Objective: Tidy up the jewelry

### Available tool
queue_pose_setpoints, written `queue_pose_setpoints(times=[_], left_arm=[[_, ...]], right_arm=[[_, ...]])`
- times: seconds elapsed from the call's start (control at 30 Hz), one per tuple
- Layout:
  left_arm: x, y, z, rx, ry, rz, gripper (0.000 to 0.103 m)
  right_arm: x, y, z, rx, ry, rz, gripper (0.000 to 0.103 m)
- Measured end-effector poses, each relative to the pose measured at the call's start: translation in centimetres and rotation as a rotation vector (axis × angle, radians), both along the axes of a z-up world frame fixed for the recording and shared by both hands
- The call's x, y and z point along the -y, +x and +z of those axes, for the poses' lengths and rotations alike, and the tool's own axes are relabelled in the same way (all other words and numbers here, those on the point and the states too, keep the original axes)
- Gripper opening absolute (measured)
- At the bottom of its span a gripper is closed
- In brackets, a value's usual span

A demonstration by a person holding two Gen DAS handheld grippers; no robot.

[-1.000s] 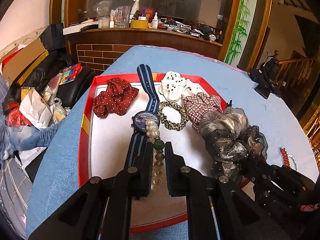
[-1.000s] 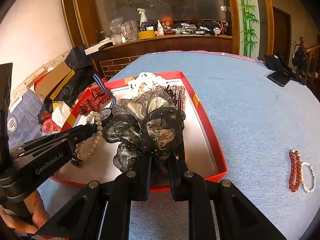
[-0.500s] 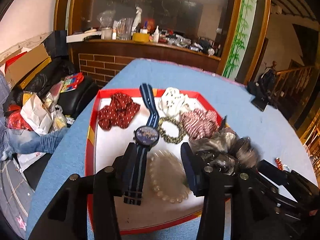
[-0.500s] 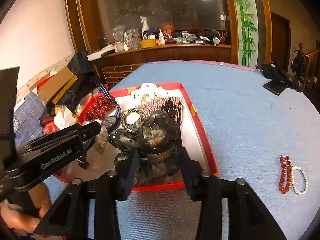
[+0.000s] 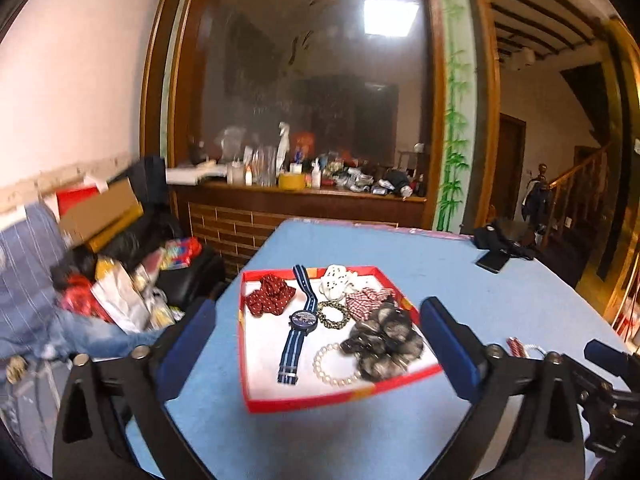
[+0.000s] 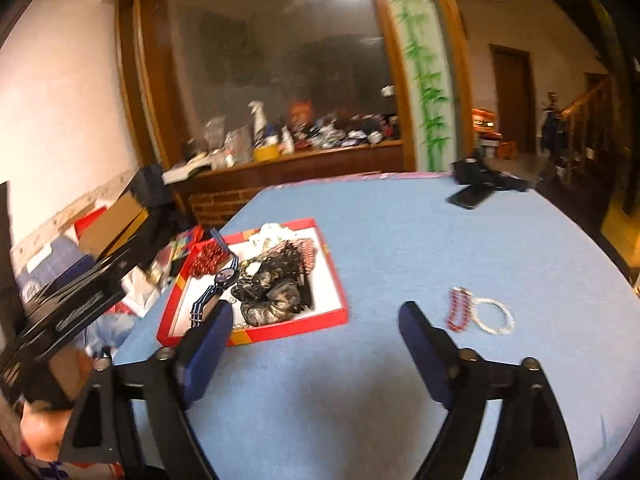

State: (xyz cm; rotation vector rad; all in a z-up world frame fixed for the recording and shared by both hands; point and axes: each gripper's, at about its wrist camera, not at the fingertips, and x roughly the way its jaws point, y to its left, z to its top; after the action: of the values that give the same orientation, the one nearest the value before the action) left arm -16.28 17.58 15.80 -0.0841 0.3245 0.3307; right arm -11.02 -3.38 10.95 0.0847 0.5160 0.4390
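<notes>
Red-walled tray (image 5: 304,402) sits centre frame on the blue table (image 5: 500,292), holding a pearl bracelet (image 5: 334,366), a striped-strap watch (image 5: 300,322) and a dark organza scrunchie (image 5: 384,338). Left gripper (image 5: 316,334) jaws are opening, spread wide, nothing gripped. Right gripper (image 6: 316,326) jaws are opening, empty. Red and white bracelets (image 6: 478,314) lie right of the tray.

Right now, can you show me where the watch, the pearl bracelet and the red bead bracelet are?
watch (image 5: 304,319): left wrist view, on its round dial.
pearl bracelet (image 5: 325,372): left wrist view, on the beads at its left.
red bead bracelet (image 6: 457,307): right wrist view, on the middle of the strand.
</notes>
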Motion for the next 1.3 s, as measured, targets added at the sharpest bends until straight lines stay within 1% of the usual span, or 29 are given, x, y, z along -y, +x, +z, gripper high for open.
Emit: queue_pose_setpoints(times=[0.03, 0.1, 0.2, 0.23, 0.33, 0.4, 0.5, 0.57, 0.67, 0.73, 0.8, 0.87, 0.93, 1.0, 1.3], left_arm=[[0.7, -1.1, 0.4, 0.001, 0.02, 0.006, 0.103], [1.9, -3.2, 1.0, -0.011, 0.052, 0.029, 0.103], [3.2, -5.4, 0.6, -0.021, 0.081, 0.045, 0.103], [3.4, -5.8, 0.3, -0.032, 0.078, 0.034, 0.103], [3.1, -7.2, -1.0, -0.093, 0.01, -0.018, 0.103], [2.8, -8.2, -1.8, -0.124, -0.027, 0.029, 0.103], [2.4, -9.6, -2.4, -0.104, -0.033, 0.113, 0.103], [2.4, -10.6, -2.3, -0.065, -0.038, 0.109, 0.103], [2.3, -10.8, -1.7, -0.067, -0.029, 0.119, 0.103], [2.1, -10.6, -1.7, -0.068, -0.028, 0.131, 0.103], [1.7, -10.4, -1.8, -0.09, -0.026, 0.152, 0.103], [1.5, -10.2, -2.0, -0.113, -0.007, 0.17, 0.103], [1.4, -10.2, -2.1, -0.141, 0.023, 0.184, 0.103], [1.4, -10.0, -2.3, -0.167, 0.05, 0.178, 0.103], [1.7, -9.6, -2.7, -0.189, 0.083, 0.164, 0.103]], right_arm=[[0.6, -1.1, 0.2, 0.007, 0.008, -0.016, 0.092], [1.2, -3.2, 0.4, 0.014, -0.018, -0.041, 0.094], [1.9, -5.6, 0.0, -0.002, -0.042, -0.077, 0.094], [2.2, -6.5, -0.4, -0.018, -0.047, -0.084, 0.094], [2.7, -8.8, -1.3, -0.037, -0.079, -0.13, 0.094], [3.0, -9.9, -1.5, -0.041, -0.104, -0.142, 0.094], [3.8, -11.0, -1.4, -0.029, -0.091, -0.168, 0.094], [3.9, -11.3, -1.4, -0.009, -0.089, -0.172, 0.094], [2.8, -11.4, -1.2, 0.028, -0.127, -0.158, 0.094], [1.9, -11.2, -1.4, 0.034, -0.149, -0.138, 0.094], [1.3, -11.4, -1.5, 0.047, -0.172, -0.125, 0.094], [0.8, -11.5, -1.7, 0.052, -0.191, -0.113, 0.094], [0.6, -11.5, -1.8, 0.052, -0.197, -0.101, 0.094], [0.4, -11.8, -1.9, 0.055, -0.2, -0.093, 0.095], [0.0, -11.8, -2.3, 0.052, -0.214, -0.077, 0.095]])
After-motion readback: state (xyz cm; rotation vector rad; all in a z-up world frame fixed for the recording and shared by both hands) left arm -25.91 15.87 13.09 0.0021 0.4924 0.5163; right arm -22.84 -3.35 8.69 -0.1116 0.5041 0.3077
